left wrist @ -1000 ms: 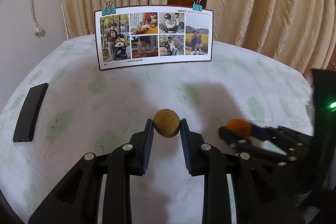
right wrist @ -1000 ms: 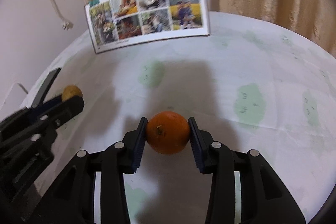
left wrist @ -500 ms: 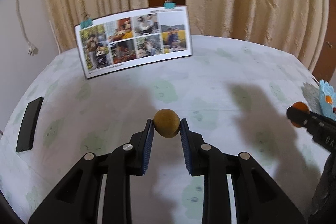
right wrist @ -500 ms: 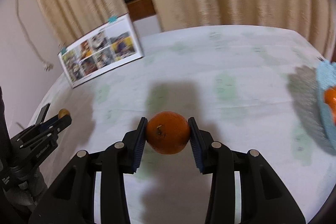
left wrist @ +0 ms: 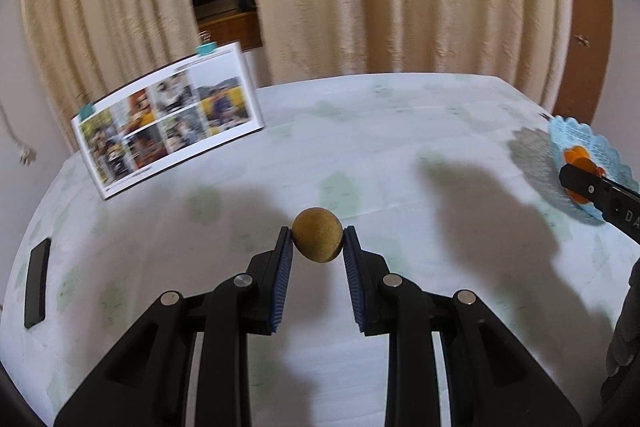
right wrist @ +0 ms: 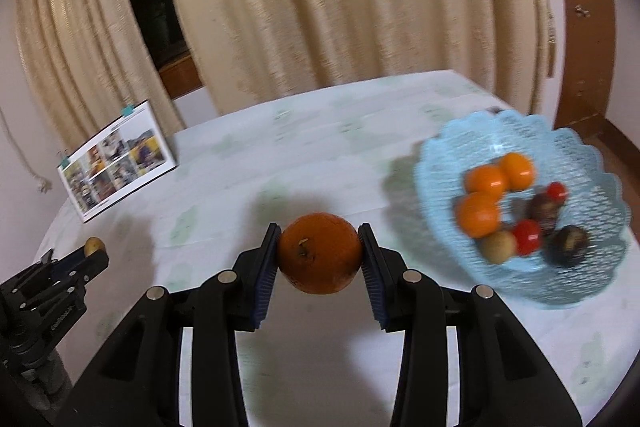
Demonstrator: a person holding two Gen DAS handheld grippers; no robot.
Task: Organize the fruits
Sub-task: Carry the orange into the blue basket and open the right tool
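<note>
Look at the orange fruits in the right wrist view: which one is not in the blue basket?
The large orange clamped in the right tool. It hangs above the table, while three smaller oranges lie inside the basket.

The basket (right wrist: 520,291) is light blue with tiny holes, the big fruit (right wrist: 319,253) is orange, the small fruit (left wrist: 317,235) is brown, and the tablecloth (left wrist: 360,147) is white with pale green patches.

Round table (right wrist: 320,131) w/ pale green-print cloth. Blue lattice basket (right wrist: 576,279) sits at its right edge; photo card (right wrist: 116,163) stands well left of basket, black phone (left wrist: 37,287) farther left.
</note>
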